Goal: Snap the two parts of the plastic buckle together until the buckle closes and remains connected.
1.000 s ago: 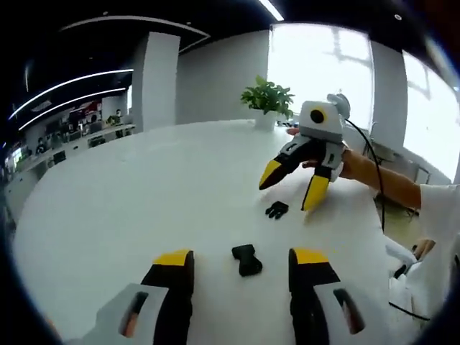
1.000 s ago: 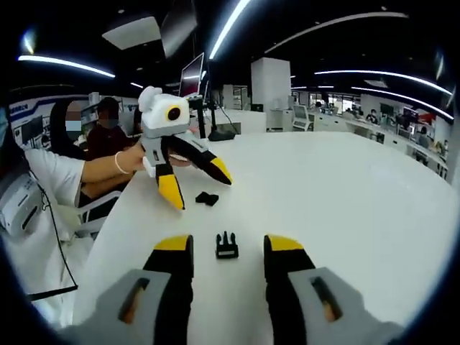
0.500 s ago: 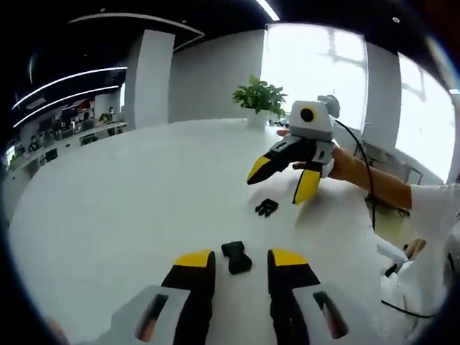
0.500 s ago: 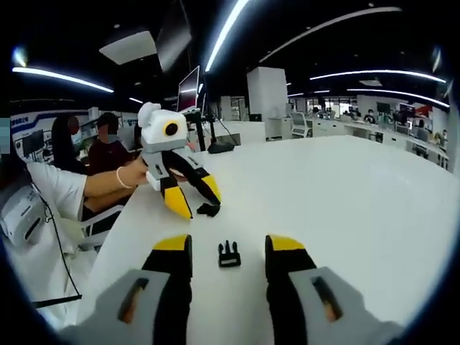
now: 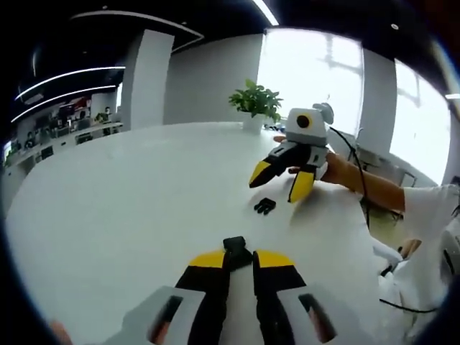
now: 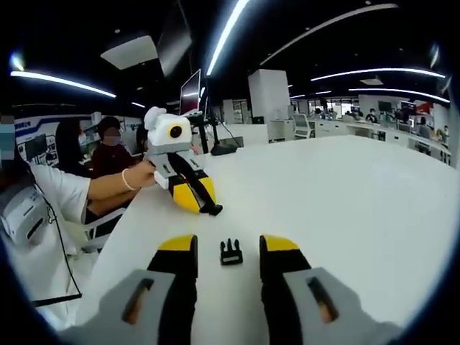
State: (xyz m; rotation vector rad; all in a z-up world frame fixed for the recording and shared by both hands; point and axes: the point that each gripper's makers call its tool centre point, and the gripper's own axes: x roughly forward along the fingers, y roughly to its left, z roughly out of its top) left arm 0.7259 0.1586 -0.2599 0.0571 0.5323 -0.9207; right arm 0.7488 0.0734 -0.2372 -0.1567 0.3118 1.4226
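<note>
- Tongs of the left hand (image 5: 238, 260) rising from the bottom of the left gripper view, yellow-tipped jaws drawn in tight on the socket half of the buckle (image 5: 236, 249), its black end poking out just beyond the tips.
- Resting on the white bench (image 5: 129, 194), that socket half, near the lower middle of the left gripper view.
- Lying loose on the bench farther out, the pronged half of the buckle (image 5: 264, 206), apart from the socket half and just under the other tool.
- Hovering above that pronged half in the left gripper view, tongs of the right hand (image 5: 280, 180), jaws spread wide, held by a hand with a white sleeve behind.
- Showing again in the right gripper view, the right tongs (image 6: 226, 253) standing open, with the pronged half (image 6: 231, 252) sitting between the two tips and touching neither.
- Appearing beyond it in the same view, the left tongs (image 6: 205, 201), jaws pressed together on the socket half (image 6: 213, 210) down at the bench surface.
- Standing at the far edge of the bench in the left gripper view, a potted plant (image 5: 254, 106) against a bright window.
- Sitting at the left of the right gripper view, people in an office, with a monitor (image 6: 191, 75) behind.
</note>
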